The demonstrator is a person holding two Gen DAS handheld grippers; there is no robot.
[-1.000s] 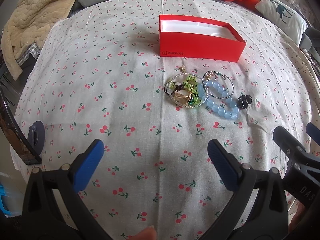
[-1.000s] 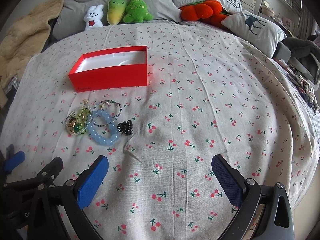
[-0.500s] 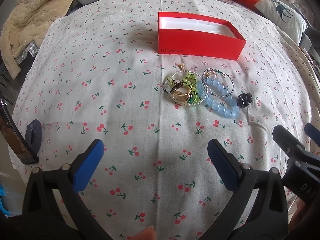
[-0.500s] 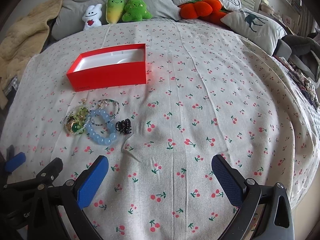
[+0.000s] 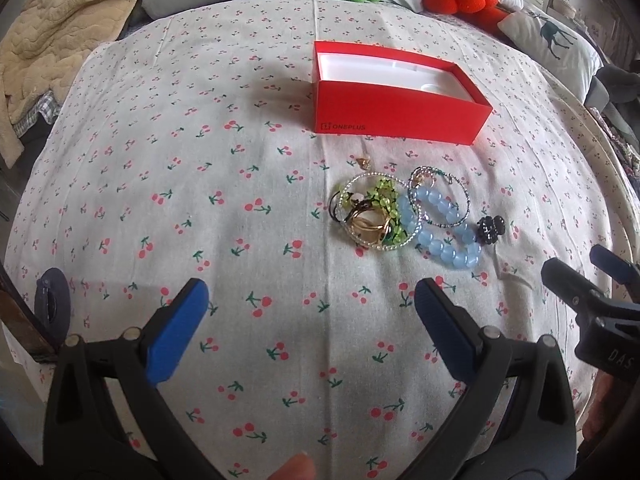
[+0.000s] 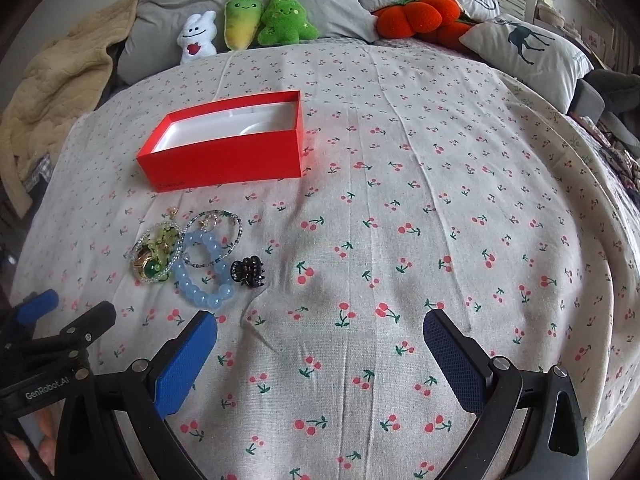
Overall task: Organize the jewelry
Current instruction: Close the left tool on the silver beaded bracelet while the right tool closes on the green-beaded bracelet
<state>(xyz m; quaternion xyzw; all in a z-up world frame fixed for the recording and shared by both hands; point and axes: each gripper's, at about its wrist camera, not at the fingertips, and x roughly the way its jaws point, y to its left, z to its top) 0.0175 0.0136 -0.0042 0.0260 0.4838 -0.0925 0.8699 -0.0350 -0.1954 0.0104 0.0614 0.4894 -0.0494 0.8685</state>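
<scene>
Both claws hang low over the bed, each with its blue-padded fingers spread wide and nothing between them. The left claw (image 5: 308, 308) sits short of the jewelry; the right claw (image 6: 320, 340) hovers over bare cloth to the right of it.

The bed is covered with a cream woven sheet (image 6: 440, 200) printed with small red cherries on green stems, lightly creased. On it, in a loose cluster, lies the jewelry. A hoop of tiny clear beads (image 5: 376, 210) rings a tangle of lime-green glassy chips, gold metal pieces and a dark green stone. Overlapping its right edge is a bracelet of fat, round, translucent pale-blue beads (image 5: 444, 236), and laid across that is a thin ring of very small dark and silvery beads (image 5: 440, 196). Just to the right of the blue beads, apart from the thin ring, sits a small black hair clip (image 5: 490, 229) with curved teeth and a speckled sparkle. A little gold charm (image 5: 363, 162) rests just beyond the hoop, toward the box.

Beyond the cluster stands an open rectangular red cardboard box (image 5: 396, 116), smooth-sided, with a white moulded lining and faint lettering on its near wall.

At the head of the bed are plush toys (image 6: 276, 20), grey pillows, a fuzzy orange cushion (image 6: 416, 20) and a quilted beige blanket (image 6: 52, 88).
</scene>
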